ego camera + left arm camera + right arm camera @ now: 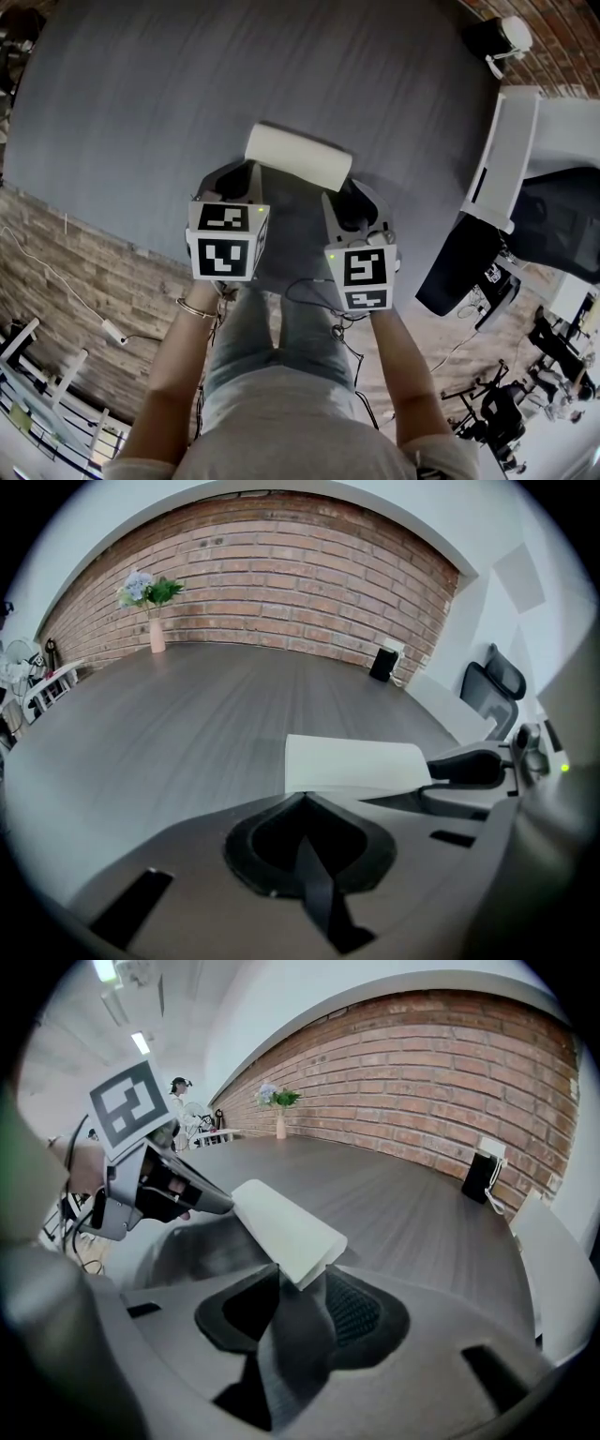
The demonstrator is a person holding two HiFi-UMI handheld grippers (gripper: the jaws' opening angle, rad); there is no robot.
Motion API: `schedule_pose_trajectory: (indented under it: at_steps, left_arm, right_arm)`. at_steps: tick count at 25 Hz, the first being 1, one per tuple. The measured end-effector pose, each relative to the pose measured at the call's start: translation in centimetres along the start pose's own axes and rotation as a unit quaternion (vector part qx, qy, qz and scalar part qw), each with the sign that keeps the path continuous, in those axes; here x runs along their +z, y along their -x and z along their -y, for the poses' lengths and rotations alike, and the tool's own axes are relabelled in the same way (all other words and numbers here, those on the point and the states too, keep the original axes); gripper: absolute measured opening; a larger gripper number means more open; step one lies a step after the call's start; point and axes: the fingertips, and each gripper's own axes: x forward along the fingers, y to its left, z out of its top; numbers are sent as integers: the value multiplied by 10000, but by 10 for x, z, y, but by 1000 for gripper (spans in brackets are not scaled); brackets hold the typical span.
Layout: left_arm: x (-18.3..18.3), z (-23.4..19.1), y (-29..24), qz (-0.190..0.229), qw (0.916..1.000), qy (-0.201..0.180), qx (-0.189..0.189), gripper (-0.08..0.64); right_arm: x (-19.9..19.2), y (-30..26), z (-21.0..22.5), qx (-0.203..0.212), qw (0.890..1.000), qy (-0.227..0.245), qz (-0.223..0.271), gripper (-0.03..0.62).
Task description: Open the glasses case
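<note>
A closed white glasses case [298,155] lies on the dark grey table [141,94], with a gripper at each end. My left gripper [246,183] sits at the case's left end. In the left gripper view its jaws meet in a point [302,796] right against the near edge of the case [356,764]; whether they pinch it I cannot tell. My right gripper [342,199] is at the right end. In the right gripper view that end of the case [286,1232] is wedged between the jaws [302,1279], which flank it closely on both sides.
A small black speaker [497,37] with a white cable stands at the table's far right. A white desk and black office chair [553,216] are to the right. A pink vase of flowers [155,621] stands at the brick wall. A person [178,1091] stands far off.
</note>
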Motion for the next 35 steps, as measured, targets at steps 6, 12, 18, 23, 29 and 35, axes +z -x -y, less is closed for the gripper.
schedule_pose_trajectory:
  at_steps: [6,12,18,23,29,35]
  left_arm:
    - [-1,2,1,-23,9999,129,-84,-2]
    - [-1,3,1,-38,9997,217,-104,-2]
    - [-1,3,3,-55,9995,299,-94,-2]
    - [-1,2,3,-50,9993,367,-104,-2]
    - [-1,1,3,-41,9992,378,-111,-2]
    - [-2,1,4,-57,9991,409,-106,-2]
  right_arm:
    - [10,5,3,-42,9999,16,154,158]
    - [27,15,15,-181,9992,-23,346,155]
    - [42,24,34,-427,9966,-412,578,140]
    - [49,24,41,-476,9954,-524,643,137]
    - [61,23,44,-494,9950,-464,734,137]
    - [58,28,45,-550,9944,-546,715,133]
